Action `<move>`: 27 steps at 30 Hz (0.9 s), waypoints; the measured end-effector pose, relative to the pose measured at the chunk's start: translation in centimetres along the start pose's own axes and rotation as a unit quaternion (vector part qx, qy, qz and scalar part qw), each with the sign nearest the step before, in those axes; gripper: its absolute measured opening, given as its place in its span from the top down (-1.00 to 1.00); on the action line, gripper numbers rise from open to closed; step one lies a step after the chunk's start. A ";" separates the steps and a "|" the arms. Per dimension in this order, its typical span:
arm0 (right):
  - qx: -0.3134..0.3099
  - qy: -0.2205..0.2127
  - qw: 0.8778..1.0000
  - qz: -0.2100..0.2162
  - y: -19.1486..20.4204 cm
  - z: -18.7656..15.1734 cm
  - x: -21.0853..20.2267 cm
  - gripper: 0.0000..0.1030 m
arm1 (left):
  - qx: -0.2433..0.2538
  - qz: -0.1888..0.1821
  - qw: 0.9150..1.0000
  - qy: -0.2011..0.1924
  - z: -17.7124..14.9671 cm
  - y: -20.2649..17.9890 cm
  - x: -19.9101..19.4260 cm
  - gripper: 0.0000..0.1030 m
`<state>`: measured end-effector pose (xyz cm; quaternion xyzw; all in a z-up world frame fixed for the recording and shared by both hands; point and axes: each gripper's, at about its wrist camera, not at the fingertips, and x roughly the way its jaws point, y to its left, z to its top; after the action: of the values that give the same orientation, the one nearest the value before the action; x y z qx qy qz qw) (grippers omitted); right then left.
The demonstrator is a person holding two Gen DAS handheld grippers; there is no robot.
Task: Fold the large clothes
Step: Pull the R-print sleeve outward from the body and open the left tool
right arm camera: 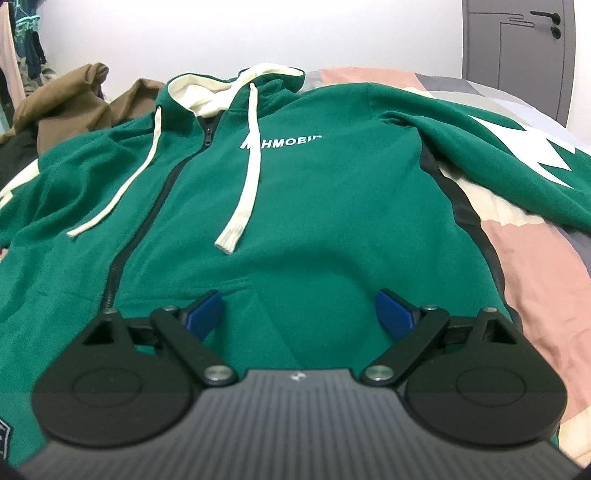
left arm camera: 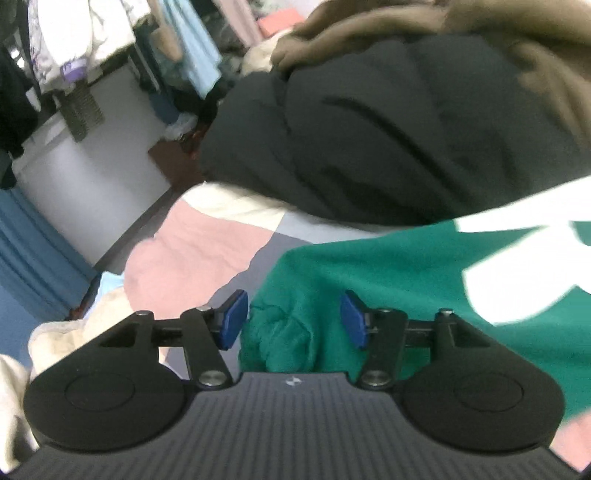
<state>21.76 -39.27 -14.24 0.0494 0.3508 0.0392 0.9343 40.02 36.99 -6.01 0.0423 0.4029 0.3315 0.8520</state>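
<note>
A green zip hoodie (right arm camera: 314, 192) with cream drawstrings and white chest lettering lies face up on the bed, both sleeves spread outward. In the right wrist view my right gripper (right arm camera: 299, 314) hovers open over its lower front near the pocket, with nothing between the pads. In the left wrist view my left gripper (left arm camera: 294, 319) is open at the end of the green sleeve (left arm camera: 388, 266). The bunched cuff (left arm camera: 280, 332) lies between the blue pads, and they do not press on it. White patches mark both sleeves.
A black garment (left arm camera: 388, 147) and a brown one (left arm camera: 480, 33) are heaped beside the hoodie on the pink, grey and cream bedspread (left arm camera: 192, 251). A white cabinet (left arm camera: 99, 177) and hanging clothes (left arm camera: 192, 48) stand past the bed's edge. A grey door (right arm camera: 517, 44) is at the back right.
</note>
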 end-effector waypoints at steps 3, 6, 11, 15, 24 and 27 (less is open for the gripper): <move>0.005 -0.005 1.000 0.004 -0.3 0.0 -0.8 -0.77 | -0.012 -0.032 0.999 -0.012 -1.0 0.3 -4.1 -0.20; 0.006 -0.016 1.000 0.009 -0.7 0.0 -2.0 -0.77 | -0.027 -0.072 0.997 -0.025 -2.0 -0.3 -8.4 -0.20; -0.003 -0.030 0.999 0.013 -0.9 -0.3 -3.9 -0.77 | -0.018 -0.123 0.991 -0.046 -4.0 -4.0 -16.1 -0.20; -0.018 -0.045 0.999 0.018 -0.8 -0.3 -5.1 -0.77 | -0.017 -0.178 0.982 -0.060 -5.6 -7.2 -21.6 -0.20; -0.004 -0.067 0.998 0.010 -1.5 -0.4 -8.1 -0.77 | 0.011 -0.281 0.957 -0.077 -10.4 -14.8 -31.7 -0.20; 0.010 -0.058 0.998 0.006 -1.7 -0.4 -9.0 -0.77 | 0.011 -0.325 0.943 -0.065 -12.4 -16.2 -34.6 -0.20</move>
<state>14.82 -41.91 -8.84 0.0626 0.2965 0.0381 0.9522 23.98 1.25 2.91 -0.0600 0.3425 0.0285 0.9372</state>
